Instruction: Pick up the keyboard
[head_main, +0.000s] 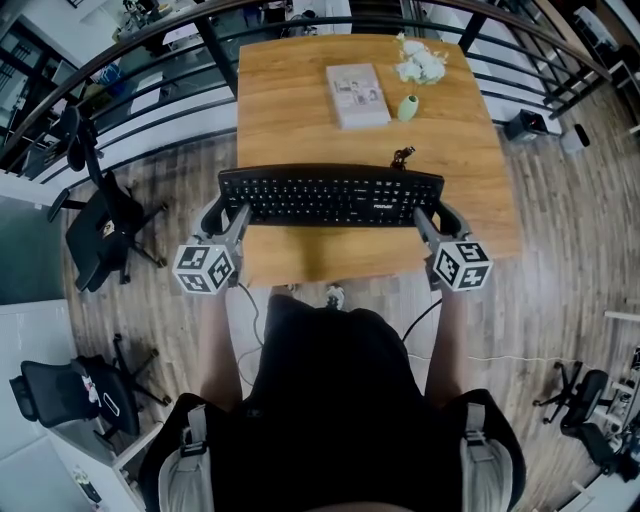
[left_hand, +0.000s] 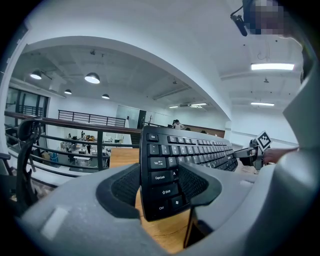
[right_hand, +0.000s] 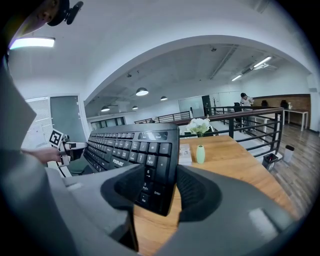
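Progress looked well on: the keyboard (head_main: 330, 198) was already gripped at both ends and hung across the near edge of the desk (head_main: 300, 110). It appeared to be lifted clear of the wood, since both gripper views showed bare desk under its ends. What seemed left was to raise it higher or carry it off.

At the keyboard's left end, the left gripper (head_main: 226, 216) had its jaws spread only as wide as the keyboard is thick. One pad (left_hand: 200, 181) lay on the key face by the Caps Lock row and the other sat against the underside, so it was pinching the keyboard.

At the right end, the right gripper (head_main: 432, 222) gripped the same way. Its jaws stood fairly wide, but the number-pad end filled the gap, with a pad (right_hand: 125, 189) over the keys and the other against the back.

Farther along the desk, toward the far right corner, lay a book (head_main: 357, 95), a small green vase (head_main: 408, 107) and white flowers (head_main: 420, 62), all well apart from the keyboard.
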